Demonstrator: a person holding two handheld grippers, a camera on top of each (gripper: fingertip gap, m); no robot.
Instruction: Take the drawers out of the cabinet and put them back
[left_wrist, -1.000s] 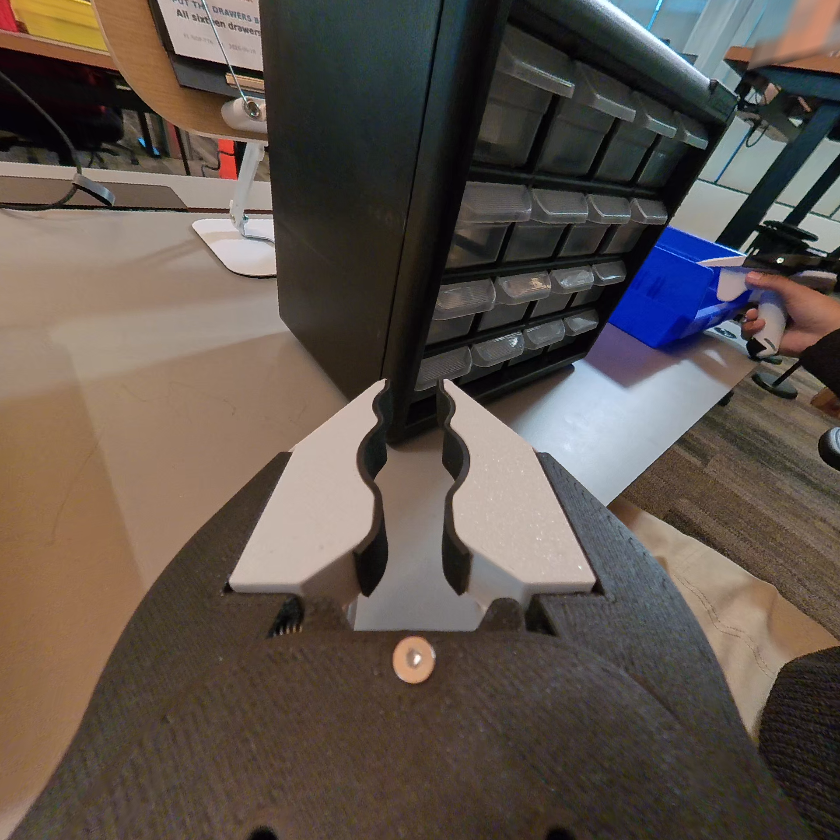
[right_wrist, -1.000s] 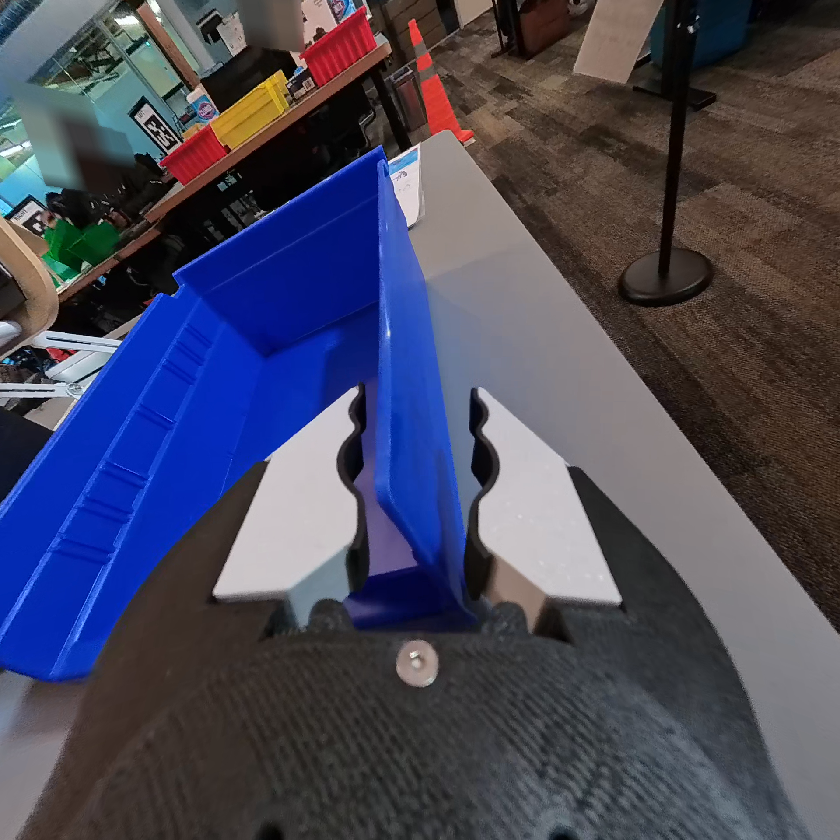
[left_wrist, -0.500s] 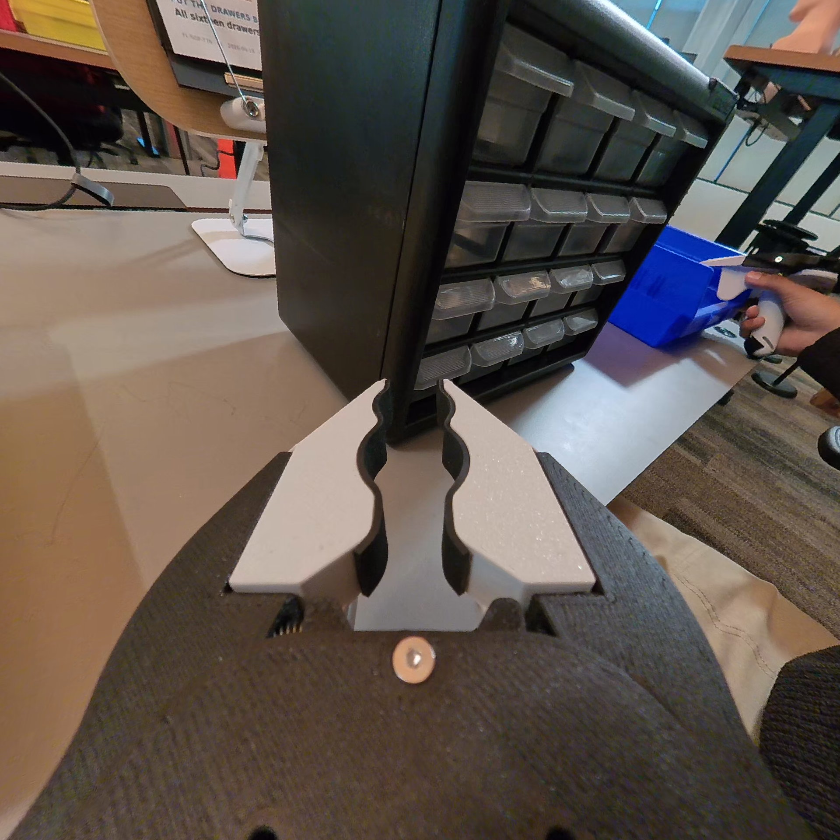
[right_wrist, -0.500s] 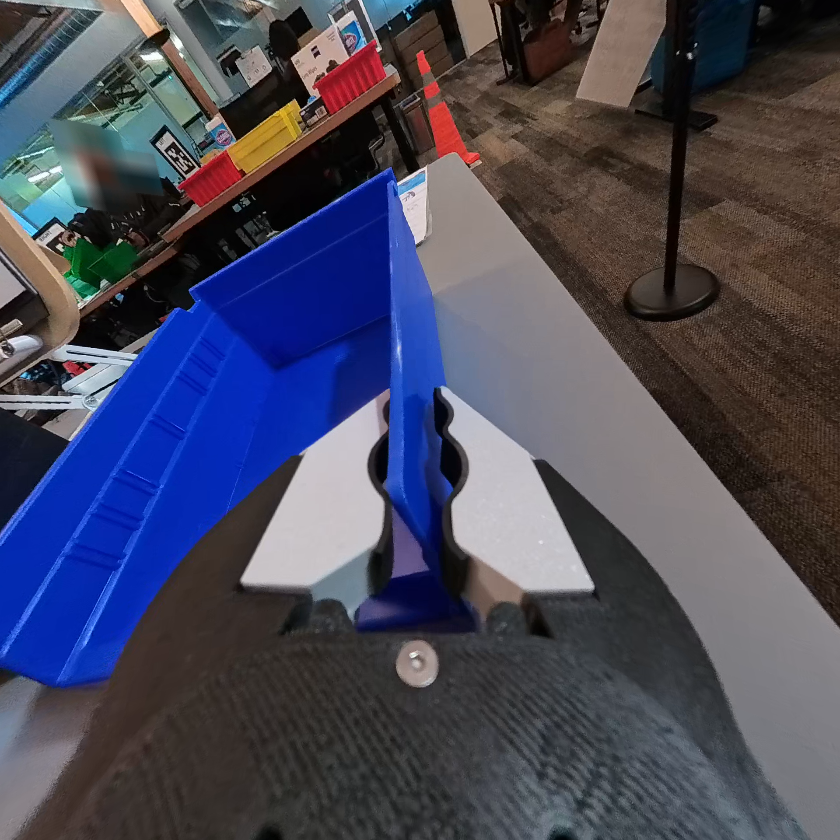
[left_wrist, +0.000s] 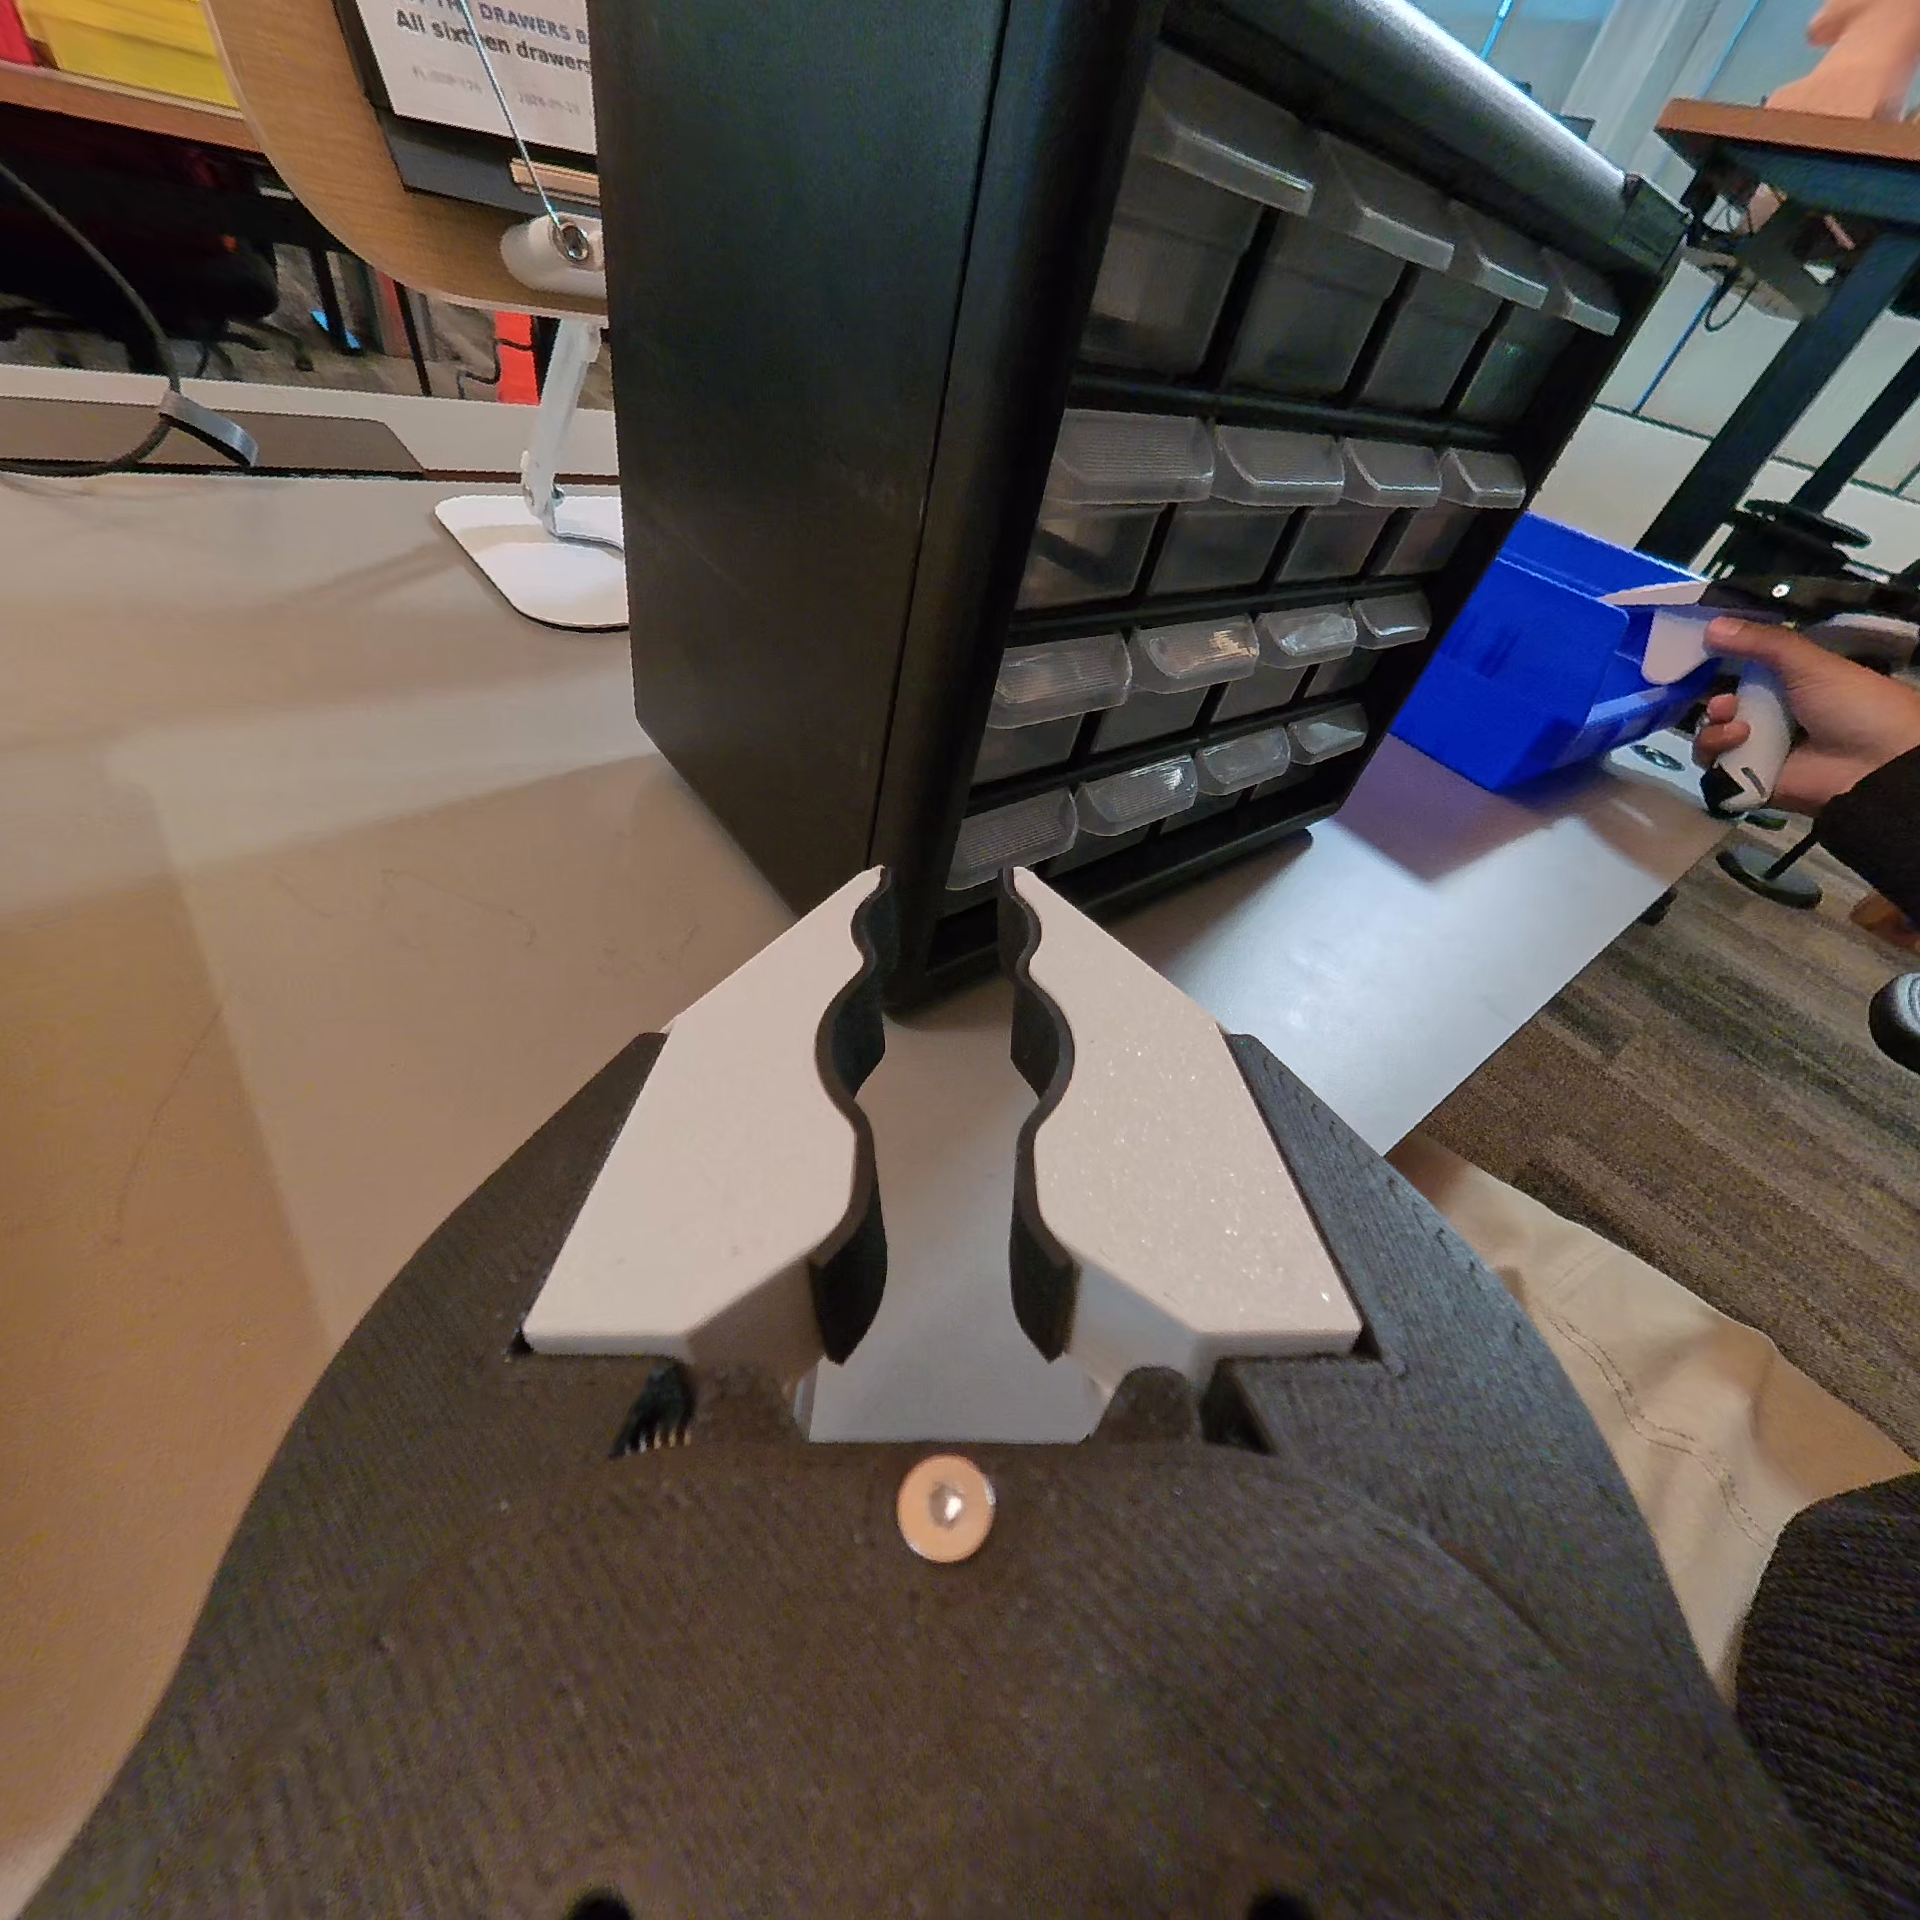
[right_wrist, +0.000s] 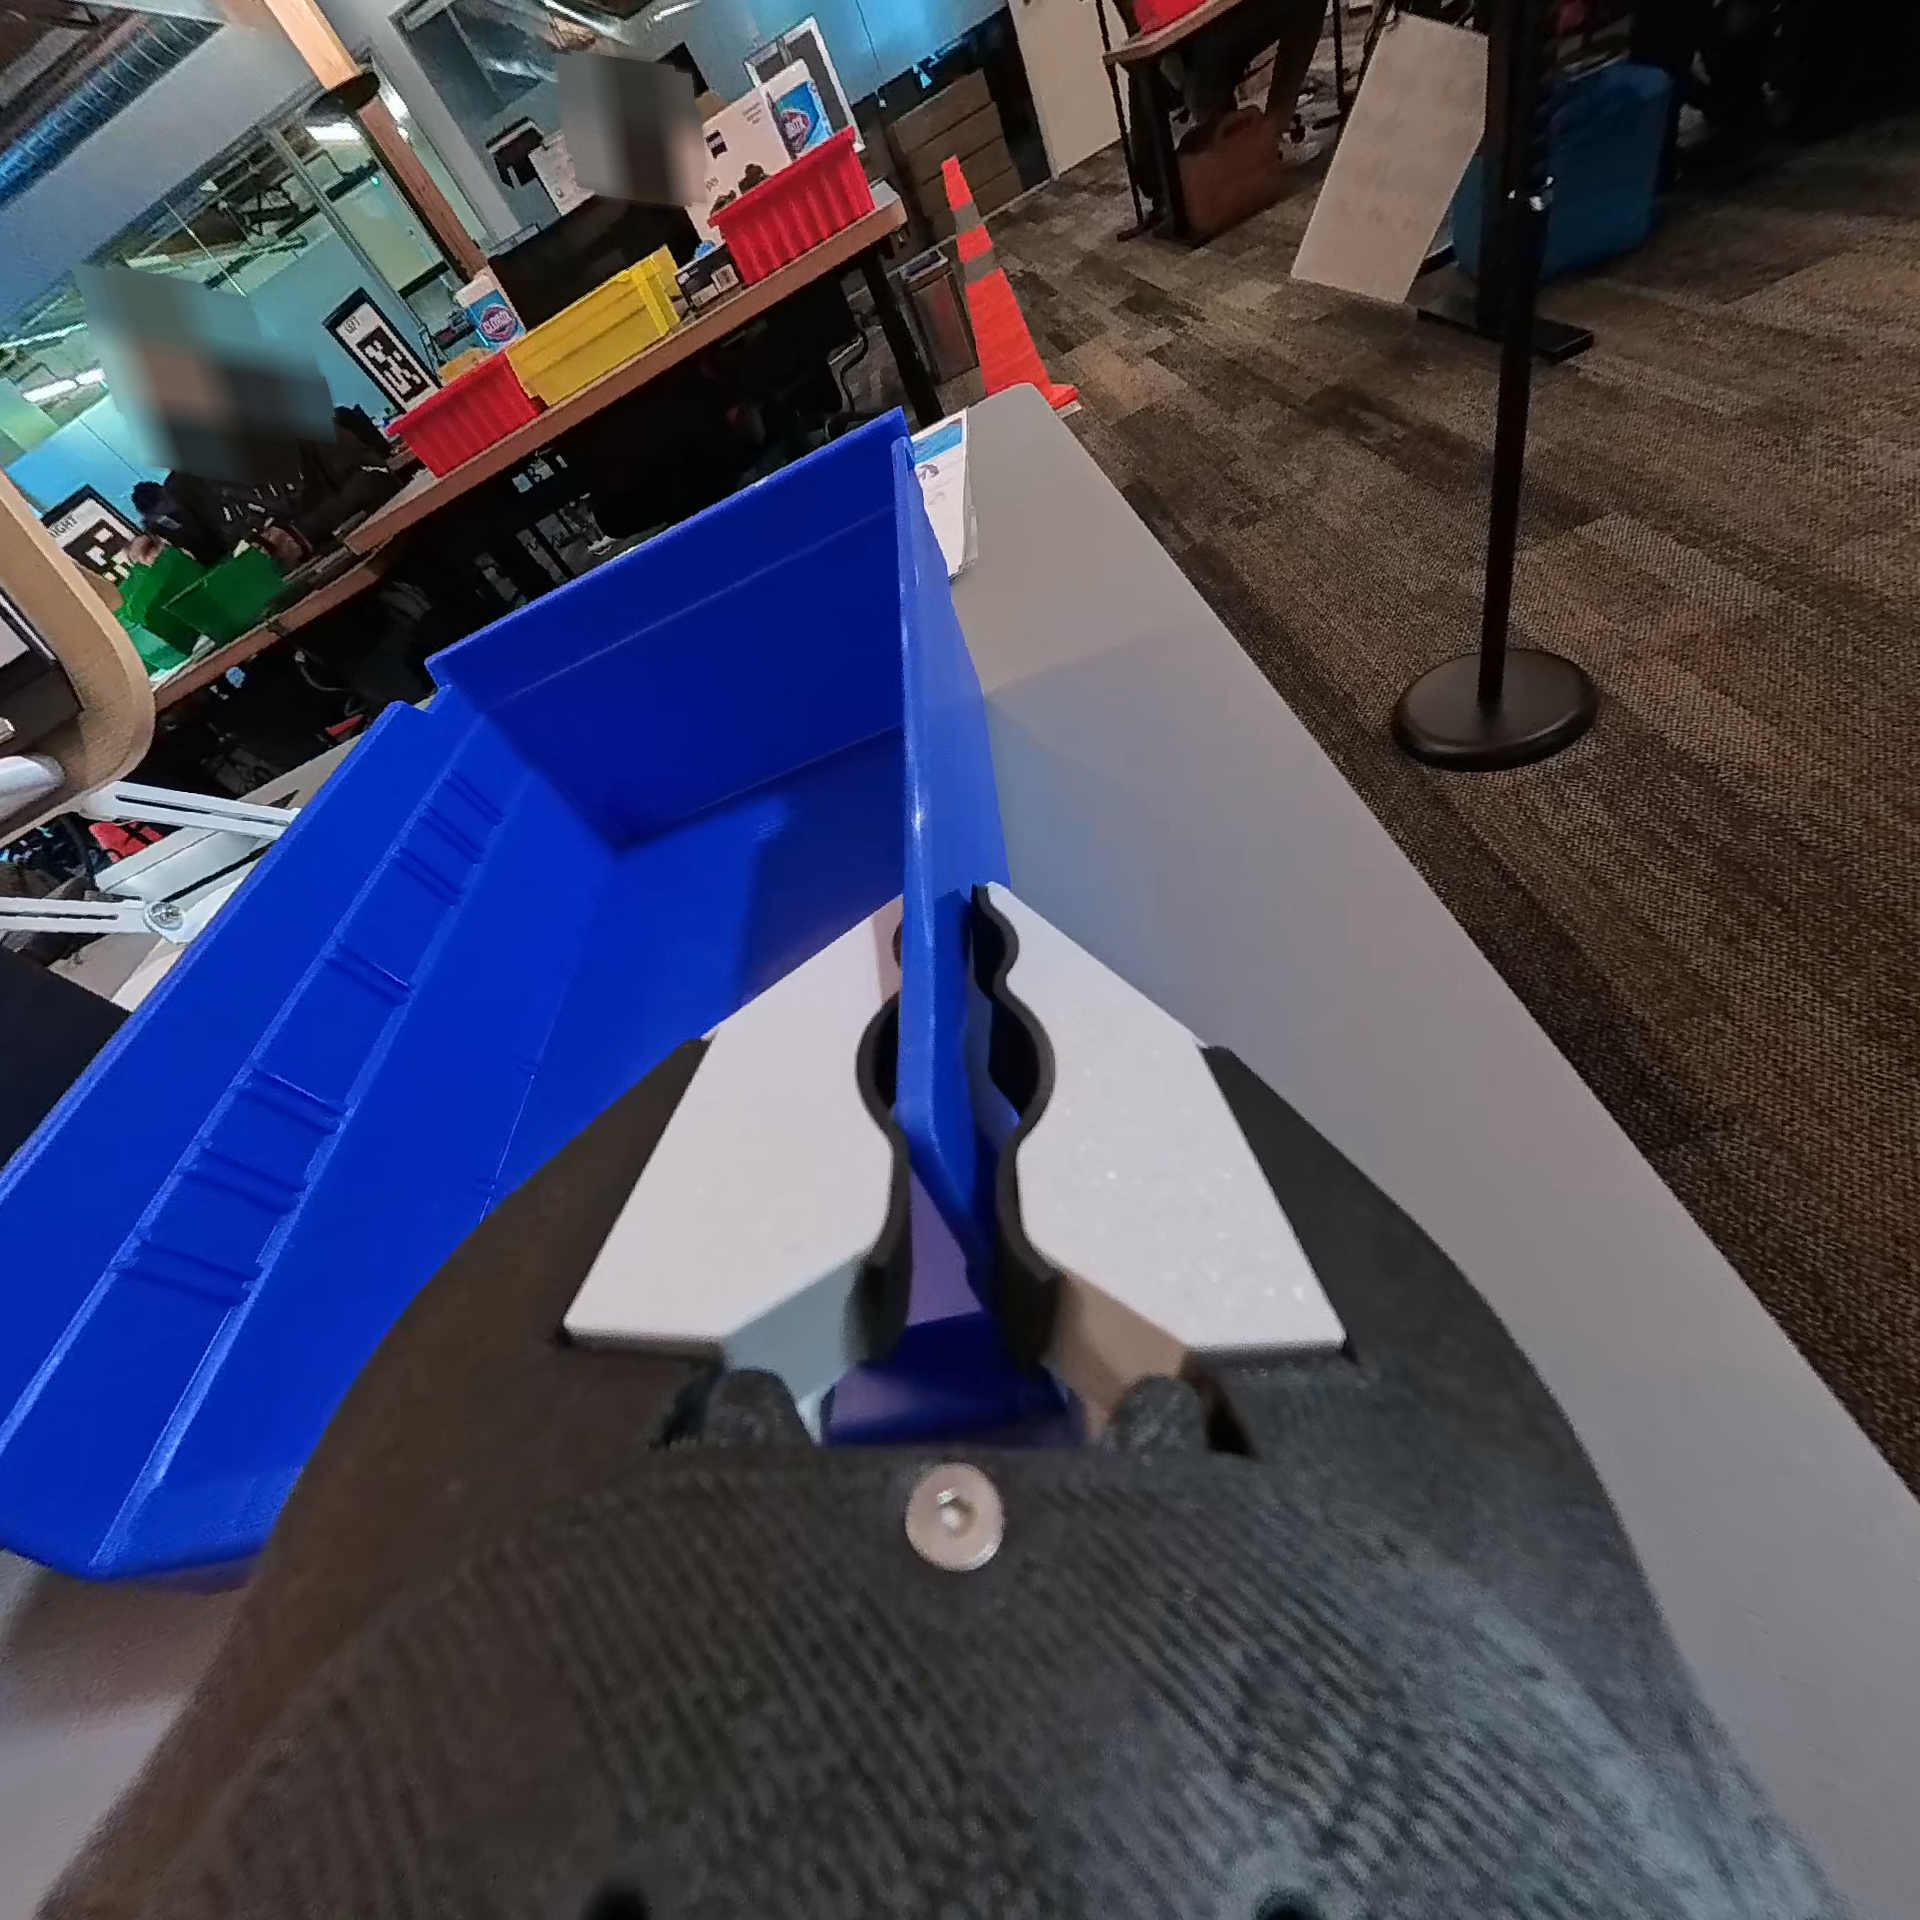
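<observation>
A black cabinet (left_wrist: 790, 416) with several rows of small clear drawers (left_wrist: 1143, 468), all pushed in, stands on the table. My left gripper (left_wrist: 945, 894) is shut on the cabinet's lower front-left corner post. A blue bin (right_wrist: 520, 935), empty inside, lies to the cabinet's right and also shows in the left wrist view (left_wrist: 1507, 665). My right gripper (right_wrist: 937, 914) is shut on the bin's right wall, one finger inside and one outside. It shows far off in the left wrist view (left_wrist: 1673, 634), held by a hand.
A white stand base (left_wrist: 540, 561) with a wooden board sits behind the cabinet. A paper card (right_wrist: 940, 488) lies past the bin. The grey table (right_wrist: 1247, 831) ends on the right above carpet, where a black post base (right_wrist: 1496, 707) stands. An orange cone (right_wrist: 997, 312) is farther off.
My right gripper closed from open around the bin's right wall to shut on it, and its view tilted up. My left gripper has not moved.
</observation>
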